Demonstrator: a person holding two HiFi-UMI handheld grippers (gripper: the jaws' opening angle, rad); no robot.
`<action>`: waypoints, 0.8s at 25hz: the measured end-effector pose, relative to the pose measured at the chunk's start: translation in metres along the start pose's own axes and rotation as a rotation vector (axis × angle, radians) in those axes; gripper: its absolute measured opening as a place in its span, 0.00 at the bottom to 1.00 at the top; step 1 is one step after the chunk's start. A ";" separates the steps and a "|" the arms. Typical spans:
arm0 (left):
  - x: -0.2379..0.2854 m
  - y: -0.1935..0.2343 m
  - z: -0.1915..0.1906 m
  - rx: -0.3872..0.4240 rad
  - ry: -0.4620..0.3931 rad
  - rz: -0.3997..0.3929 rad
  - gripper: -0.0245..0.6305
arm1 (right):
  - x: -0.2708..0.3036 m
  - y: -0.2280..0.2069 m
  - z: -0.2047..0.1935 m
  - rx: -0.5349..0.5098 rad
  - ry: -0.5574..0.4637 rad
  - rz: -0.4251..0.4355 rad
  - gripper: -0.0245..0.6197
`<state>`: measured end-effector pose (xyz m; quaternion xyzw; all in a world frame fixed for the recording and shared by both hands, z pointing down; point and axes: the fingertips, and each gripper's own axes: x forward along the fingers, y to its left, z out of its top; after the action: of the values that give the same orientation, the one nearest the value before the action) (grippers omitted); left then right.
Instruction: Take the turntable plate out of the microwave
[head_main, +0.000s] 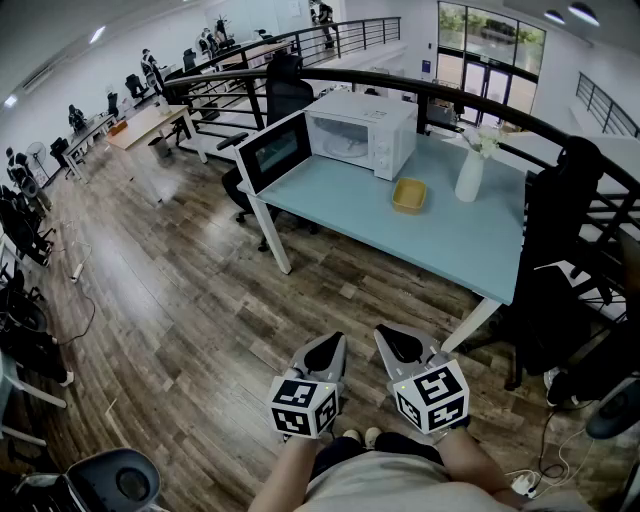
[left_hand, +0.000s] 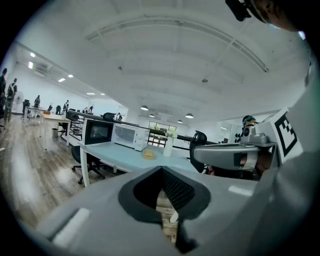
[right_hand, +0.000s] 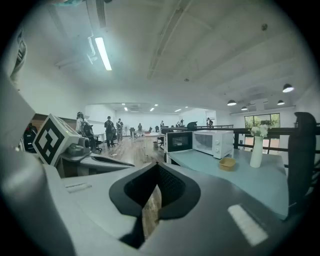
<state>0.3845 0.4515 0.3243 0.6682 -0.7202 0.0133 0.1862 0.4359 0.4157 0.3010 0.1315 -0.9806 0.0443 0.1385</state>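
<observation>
A white microwave (head_main: 360, 133) stands at the far left end of a light blue table (head_main: 450, 240), its dark door (head_main: 273, 152) swung wide open to the left. Inside the lit cavity a pale plate (head_main: 345, 148) is faintly visible. Both grippers are held low near the person's body, well short of the table. My left gripper (head_main: 325, 350) and my right gripper (head_main: 398, 345) are shut with nothing in them. From the left gripper view the microwave (left_hand: 125, 135) is small and distant beyond the jaws, and my left gripper (left_hand: 164, 200) shows only a thin slit. The right gripper (right_hand: 152, 205) looks the same, microwave (right_hand: 212, 142) far ahead.
A small yellow bowl (head_main: 408, 195) and a white vase with flowers (head_main: 470, 170) stand on the table right of the microwave. A black chair (head_main: 555, 230) stands at the table's right end, another office chair (head_main: 285, 95) behind it. Wooden floor (head_main: 200, 300) lies between me and the table.
</observation>
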 end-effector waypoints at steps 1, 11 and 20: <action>0.001 0.001 0.000 -0.001 0.000 0.002 0.04 | 0.001 -0.002 0.000 -0.001 -0.001 -0.001 0.07; 0.004 0.000 -0.003 -0.014 0.004 0.000 0.04 | -0.002 -0.006 -0.005 0.003 0.011 -0.001 0.07; 0.008 -0.001 0.005 -0.024 -0.047 0.018 0.04 | 0.000 -0.013 -0.003 0.064 -0.033 0.031 0.08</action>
<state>0.3839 0.4426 0.3221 0.6597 -0.7303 -0.0092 0.1771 0.4405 0.4038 0.3040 0.1215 -0.9827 0.0756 0.1172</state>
